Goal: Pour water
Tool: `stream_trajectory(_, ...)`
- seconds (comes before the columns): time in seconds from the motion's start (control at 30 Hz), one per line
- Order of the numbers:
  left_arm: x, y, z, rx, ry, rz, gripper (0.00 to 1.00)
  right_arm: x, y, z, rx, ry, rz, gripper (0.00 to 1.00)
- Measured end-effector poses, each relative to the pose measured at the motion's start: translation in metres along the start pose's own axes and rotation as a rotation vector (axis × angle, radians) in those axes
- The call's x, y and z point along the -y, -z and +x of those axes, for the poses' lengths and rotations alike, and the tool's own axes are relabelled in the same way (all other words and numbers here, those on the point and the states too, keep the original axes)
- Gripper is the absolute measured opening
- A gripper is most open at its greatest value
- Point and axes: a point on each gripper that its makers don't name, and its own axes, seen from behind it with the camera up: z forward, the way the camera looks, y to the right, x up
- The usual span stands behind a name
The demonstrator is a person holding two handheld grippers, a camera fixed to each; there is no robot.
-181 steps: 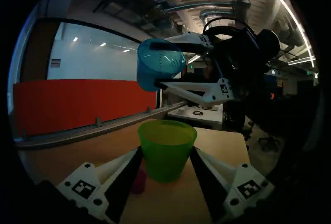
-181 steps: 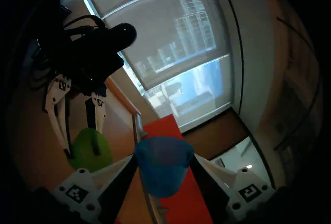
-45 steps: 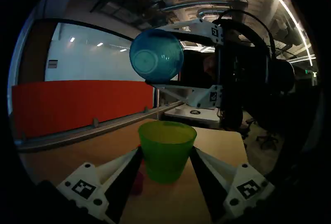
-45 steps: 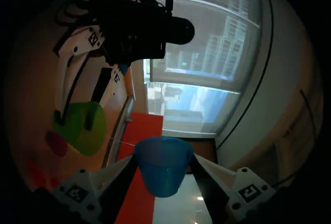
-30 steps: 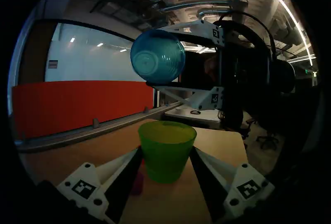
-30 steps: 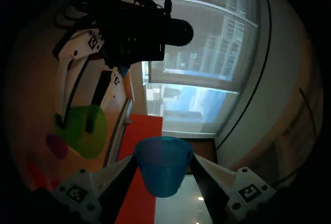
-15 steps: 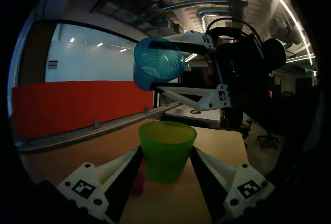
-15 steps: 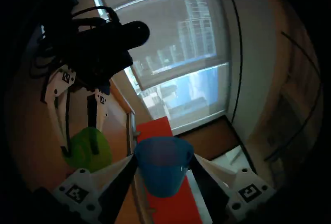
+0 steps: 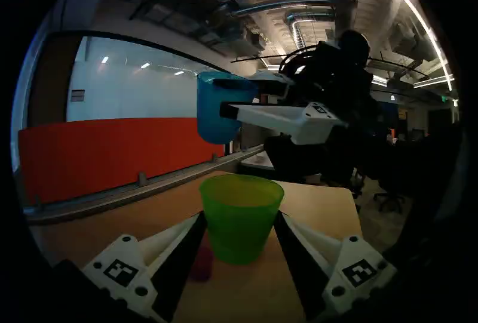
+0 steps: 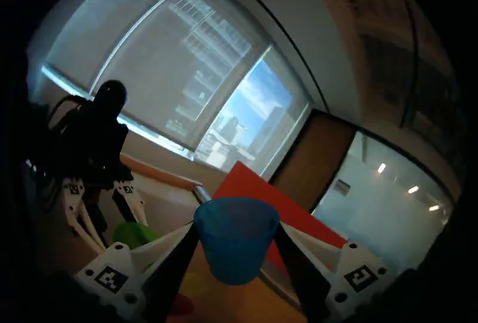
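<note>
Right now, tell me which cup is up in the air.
The blue cup, upright in the right gripper, high above the table; the green cup sits on it in the left gripper.

Light: dim indoor scene; ceiling strip lights [image 9: 418, 21] glare in left gripper view | Backlight: bright window [image 10: 257, 108] in right gripper view; foreground shadowed | Optics: fisheye bending at edges; centre fairly sharp

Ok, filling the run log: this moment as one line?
left tongs: shut on green cup | right tongs: shut on blue cup | blue cup: upright, raised
</note>
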Motion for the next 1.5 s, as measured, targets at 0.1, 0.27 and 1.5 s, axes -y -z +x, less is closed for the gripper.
stream_trajectory(0.1, 0.001, 0.001, 0.001, 0.001, -0.003, 0.003, 0.81, -0.004, 0.0, -0.004, 0.011, -0.108, 0.005, 0.89)
stream_trajectory(0.27, 0.0, 0.002, 0.003, 0.0, -0.005, 0.005, 0.81, -0.004, -0.001, -0.014, 0.047, -0.252, 0.021, 0.89)
stream_trajectory(1.5, 0.02, 0.014, -0.041, 0.2, -0.066, 0.046, 0.81, 0.023, 0.04, -0.099, 0.25, -0.432, 0.056, 0.89)
